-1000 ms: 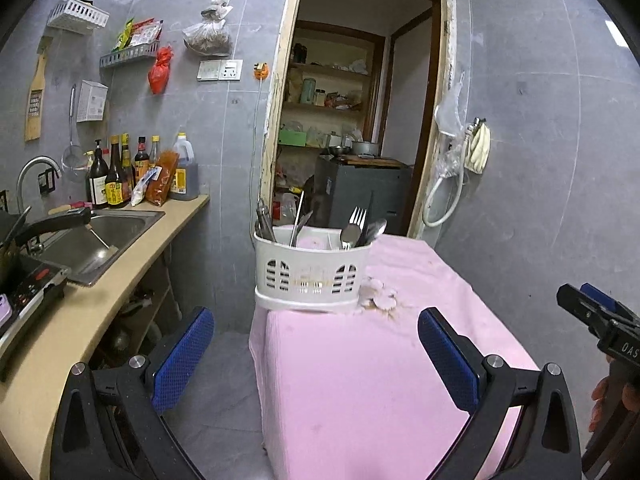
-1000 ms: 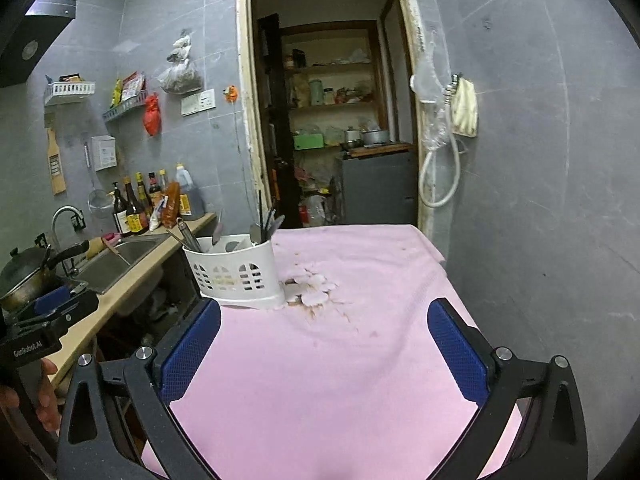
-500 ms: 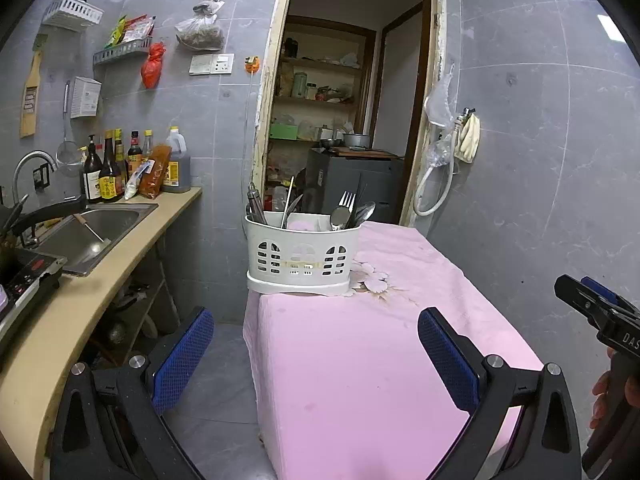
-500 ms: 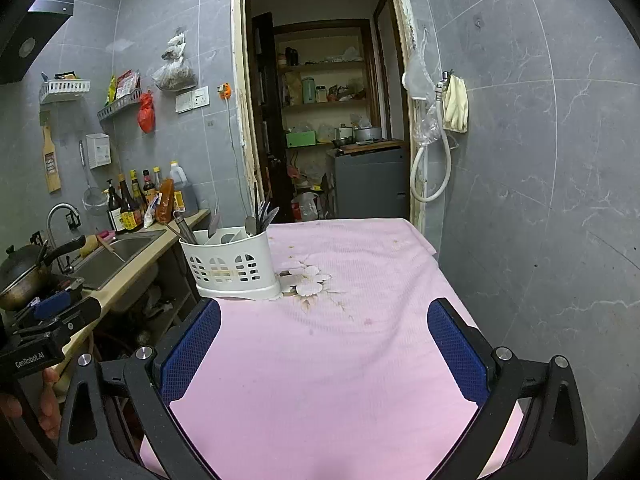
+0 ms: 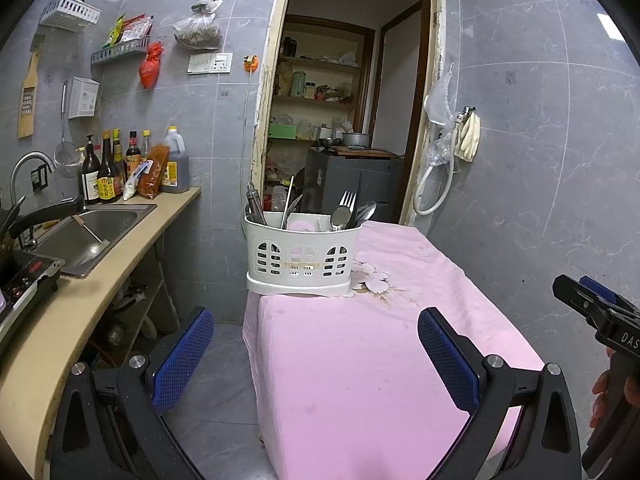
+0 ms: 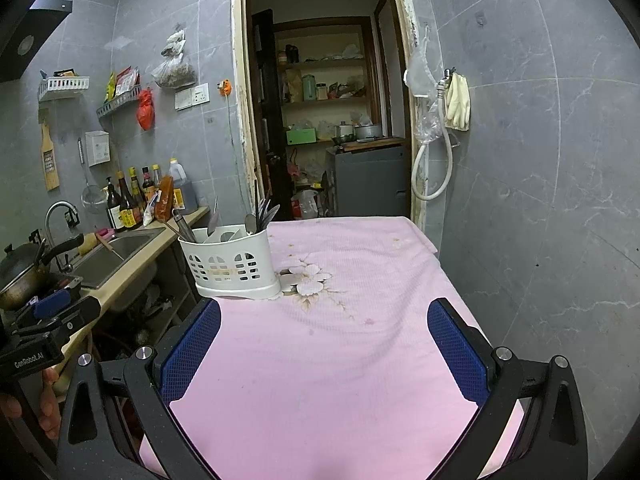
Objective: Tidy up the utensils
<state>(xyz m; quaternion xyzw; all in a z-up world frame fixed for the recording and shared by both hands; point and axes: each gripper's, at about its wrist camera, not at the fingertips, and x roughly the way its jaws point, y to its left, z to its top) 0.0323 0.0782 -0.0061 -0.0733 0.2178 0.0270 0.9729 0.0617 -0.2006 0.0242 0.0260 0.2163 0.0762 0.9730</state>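
A white slotted utensil caddy [image 5: 302, 258] stands at the left edge of the pink-covered table [image 5: 380, 352]; it also shows in the right wrist view [image 6: 232, 266]. It holds a fork [image 5: 346, 202], spoons [image 5: 339, 218], a knife handle [image 5: 254, 206] and other utensils upright. My left gripper [image 5: 316, 354] is open and empty, well short of the caddy. My right gripper [image 6: 324, 354] is open and empty above the table's near part; its body shows at the right edge of the left wrist view [image 5: 600, 316].
A beige counter [image 5: 80, 304] with a steel sink [image 5: 88, 232], sauce bottles [image 5: 108, 172] and a stove runs along the left. A pan [image 6: 24, 276] sits on it. An open doorway [image 5: 348, 120] to a pantry is behind the table. Grey tiled wall lies to the right.
Both grippers have drawn back from the caddy, which now looks smaller and farther. Both stay open and empty.
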